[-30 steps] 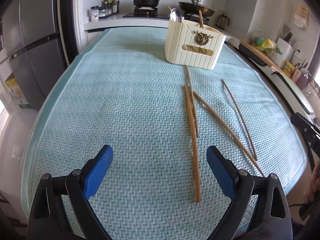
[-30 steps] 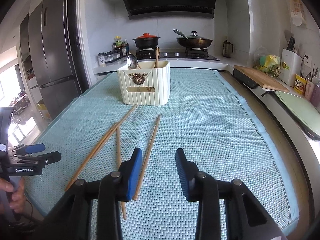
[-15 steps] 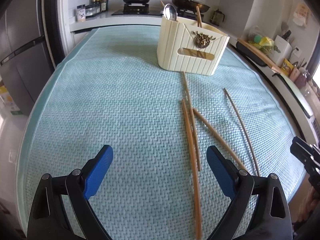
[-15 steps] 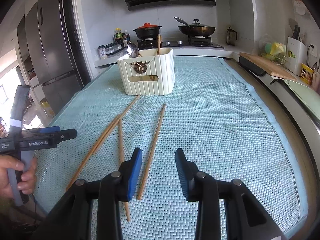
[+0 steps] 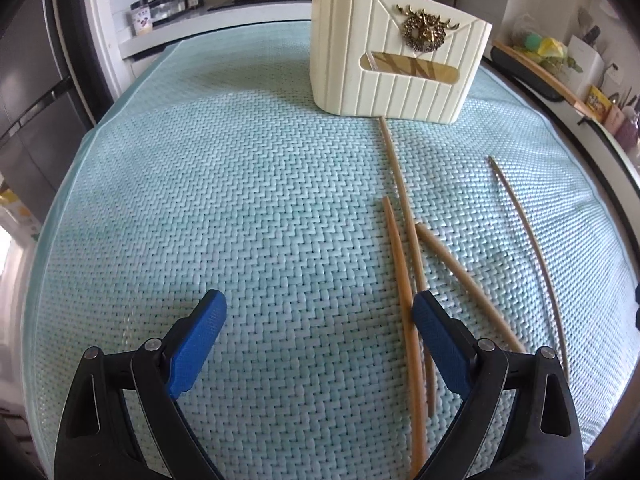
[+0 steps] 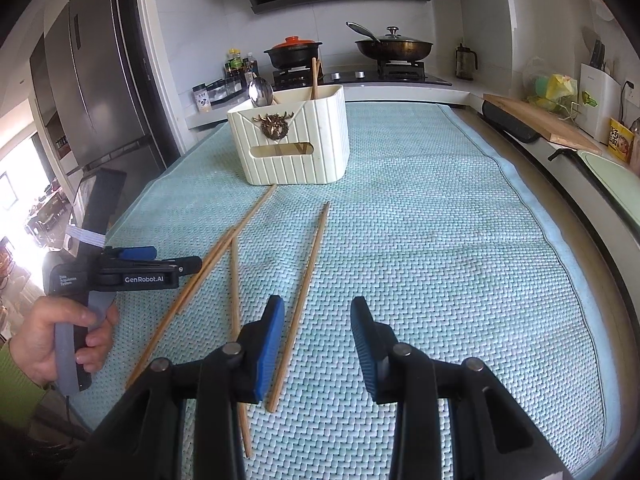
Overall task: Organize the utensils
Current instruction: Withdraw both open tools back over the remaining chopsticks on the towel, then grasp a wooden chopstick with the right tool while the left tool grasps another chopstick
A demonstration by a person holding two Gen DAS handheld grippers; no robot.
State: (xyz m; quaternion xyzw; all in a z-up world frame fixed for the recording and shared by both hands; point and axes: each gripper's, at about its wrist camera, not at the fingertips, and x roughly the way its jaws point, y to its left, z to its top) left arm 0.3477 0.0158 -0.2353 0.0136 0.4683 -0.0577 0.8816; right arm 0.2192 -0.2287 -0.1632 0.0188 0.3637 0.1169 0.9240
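step: approach for a pickup, i judge; no chopstick lifted yet, four lie loose on the mat.
left gripper (image 5: pixel 320 320): jaws wide apart, nothing between them, low over the teal mat (image 5: pixel 200 200); its right pad sits just beside the nearest chopstick (image 5: pixel 404 300).
right gripper (image 6: pixel 318 340): jaws partly apart, empty; lone chopstick (image 6: pixel 308 276) lies just left of the gap.
chopsticks: three bunched and crossing, one apart to the right.
holder (image 5: pixel 396 52): cream caddy at the far end, already holding a spoon (image 6: pixel 260 92) and a chopstick.
next move: shift right to straddle one stick, then close.
in the way: crossing sticks may drag along.
around: stove with pots (image 6: pixel 294 52) far behind.
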